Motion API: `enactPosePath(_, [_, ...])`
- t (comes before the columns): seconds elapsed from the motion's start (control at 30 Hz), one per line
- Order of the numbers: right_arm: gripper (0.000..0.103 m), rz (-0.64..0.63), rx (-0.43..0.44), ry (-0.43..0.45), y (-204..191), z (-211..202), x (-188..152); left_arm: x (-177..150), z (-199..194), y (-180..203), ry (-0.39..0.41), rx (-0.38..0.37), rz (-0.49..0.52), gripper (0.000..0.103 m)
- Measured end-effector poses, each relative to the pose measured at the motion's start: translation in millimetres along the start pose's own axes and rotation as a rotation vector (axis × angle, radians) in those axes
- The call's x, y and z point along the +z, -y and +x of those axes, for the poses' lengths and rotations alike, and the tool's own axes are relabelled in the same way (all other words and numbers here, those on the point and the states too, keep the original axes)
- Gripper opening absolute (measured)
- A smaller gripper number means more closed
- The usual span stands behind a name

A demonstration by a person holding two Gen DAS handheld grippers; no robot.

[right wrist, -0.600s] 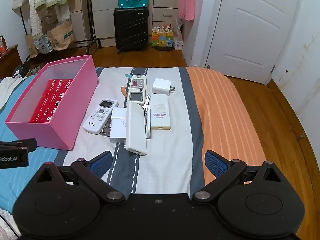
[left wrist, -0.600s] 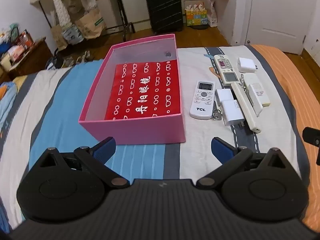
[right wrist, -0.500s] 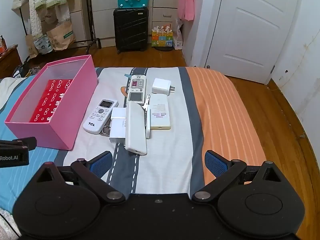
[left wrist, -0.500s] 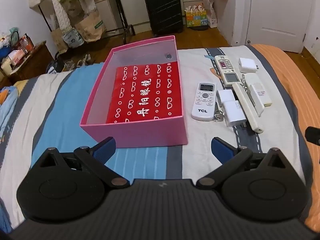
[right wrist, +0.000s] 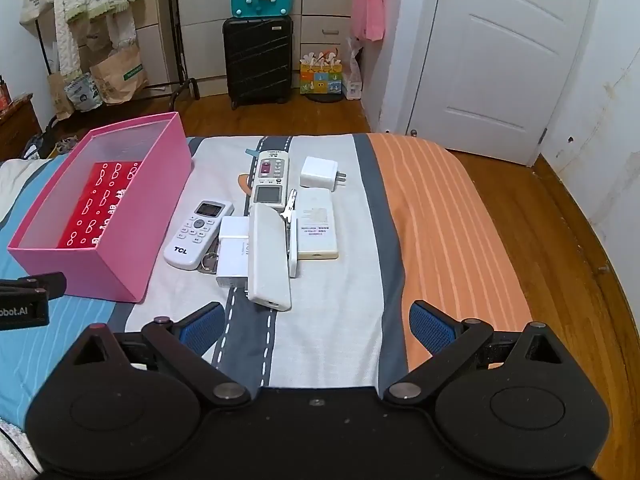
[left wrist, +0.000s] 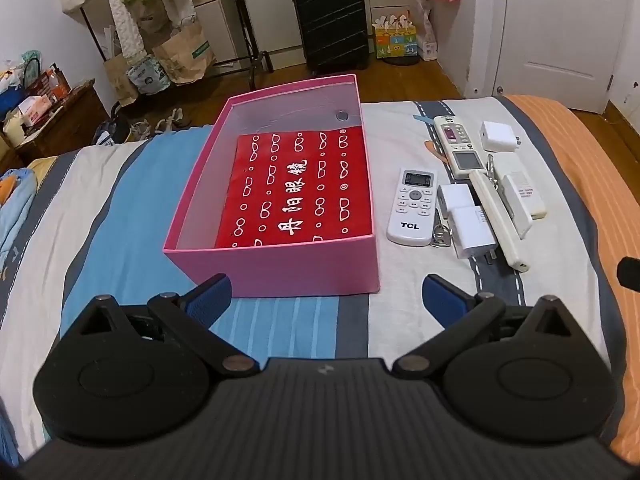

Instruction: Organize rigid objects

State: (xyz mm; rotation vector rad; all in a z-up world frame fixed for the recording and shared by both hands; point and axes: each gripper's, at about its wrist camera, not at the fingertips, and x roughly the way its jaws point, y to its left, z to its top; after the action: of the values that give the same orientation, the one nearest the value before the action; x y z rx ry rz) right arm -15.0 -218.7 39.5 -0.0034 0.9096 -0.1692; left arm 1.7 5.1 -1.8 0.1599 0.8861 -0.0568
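An open pink box with a red printed sheet inside sits on the bed; it also shows in the right wrist view. To its right lie a white TCL remote, a second remote, white chargers, a long white device, a cream power bank and keys. My left gripper is open and empty, just short of the box's near wall. My right gripper is open and empty, short of the long device.
The bed has a striped cover with its foot edge beyond the objects. Past it is wooden floor, a black suitcase, a clothes rack with bags and a white door. A wooden side table stands at the left.
My left gripper has drifted slightly left and back, so the box sits more centred in its view. The right gripper has barely moved. No object has shifted.
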Motion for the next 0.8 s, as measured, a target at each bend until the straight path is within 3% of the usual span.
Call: enactPosePath(0.8, [0.1,0.016,0.007,0.002,4,3,1,0,9,-19,-0.022,-0.025,-0.079,0.103])
